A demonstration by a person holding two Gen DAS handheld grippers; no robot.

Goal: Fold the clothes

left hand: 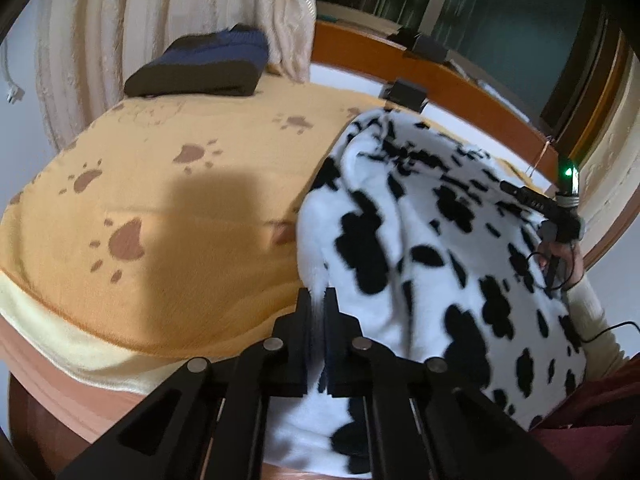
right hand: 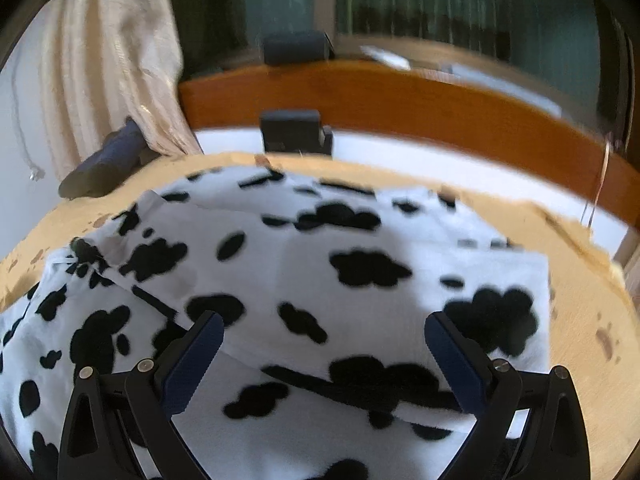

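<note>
**Inspector:** The left gripper [left hand: 317, 300] has its jaws pinched together on the near edge of the cow-print fleece garment [left hand: 432, 248], a strip of white pile caught between the fingers. The right gripper [right hand: 324, 344] stands wide and holds nothing; it hangs just above the same garment [right hand: 320, 264].

**Clerk:** Where does the garment lie?

**Inspector:** On the right part of the orange paw-print blanket [left hand: 168, 208], partly doubled over, its near end hanging off the bed edge towards the person. A dark folded garment [left hand: 200, 64] sits well apart at the far corner.

**Clerk:** The risks?

**Inspector:** In my judgement, three. The left pinch takes only a narrow bite of thick pile, so a quick lift could let it slip. With one corner held and the right side free, the cloth would drag and skew the fold. The overhanging end may also pull the piece off the bed.
</note>
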